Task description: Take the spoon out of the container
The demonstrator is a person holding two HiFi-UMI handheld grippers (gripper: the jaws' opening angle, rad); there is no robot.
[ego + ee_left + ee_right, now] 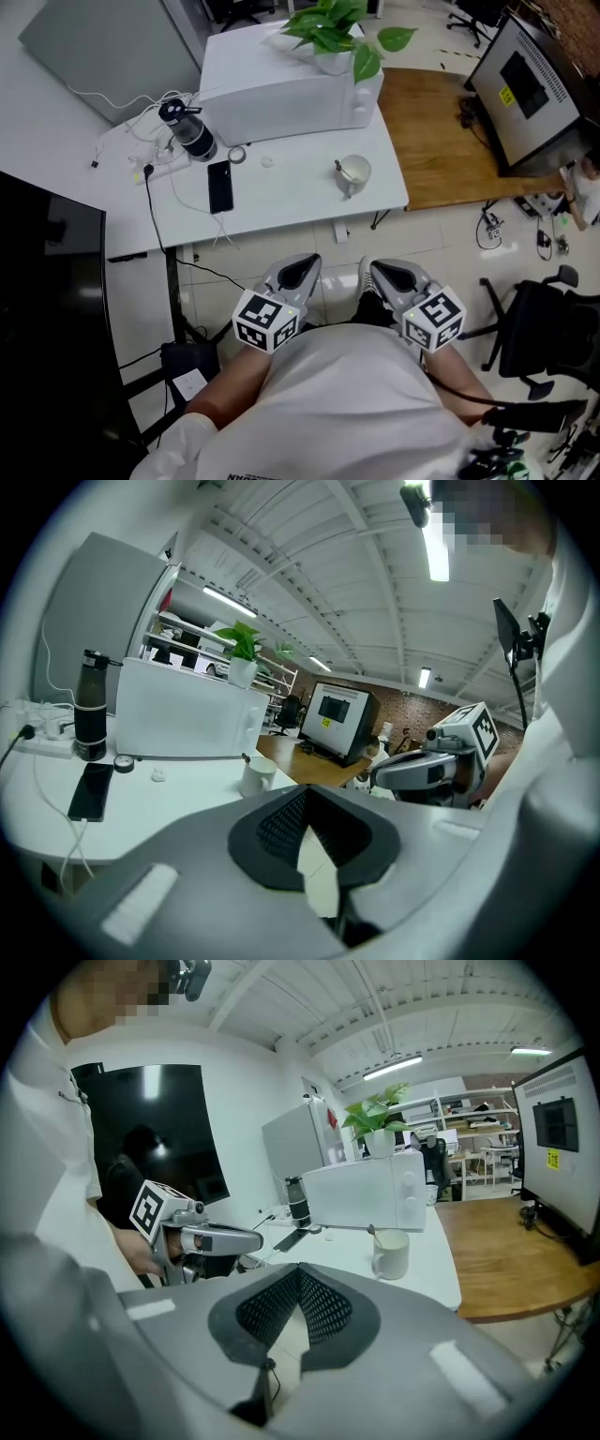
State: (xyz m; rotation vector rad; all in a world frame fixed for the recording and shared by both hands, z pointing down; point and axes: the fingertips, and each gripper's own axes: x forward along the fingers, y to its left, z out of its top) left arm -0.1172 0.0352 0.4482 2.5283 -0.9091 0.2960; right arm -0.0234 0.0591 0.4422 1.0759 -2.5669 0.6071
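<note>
The left gripper (306,792) had its jaws pressed together, the dark ribbed pads meeting at the tips with nothing between them. The right gripper (298,1270) had its jaws closed in the same way and was also empty. Both grippers were held close in front of the person's white shirt (356,403), side by side and slightly apart. They tilted a little downward over the floor, short of the near edge of the white surface (291,195). Each gripper view showed the other gripper off to one side, with its marker cube. The spoon (339,168) stood in a white mug (356,173), its handle leaning against the rim on the side toward the white microwave (281,89). The mug sat upright near the right end of the surface, well apart from both grippers, with its handle toward the person. The microwave stood just behind the mug with a leafy green plant (333,26) in a white pot on top. Left of the mug, 1 small white cap (268,160) and 1 roll of tape (237,155) lay near the microwave's front. Further left, a black phone (219,186) lay flat beside a dark bottle (190,134). A white power strip (161,169) with tangled cables lay at the far left. A wooden table (441,141) adjoined the surface on the right, with a black monitor (530,84) beyond it. A black office chair (544,330) stood on the floor to the person's right.
</note>
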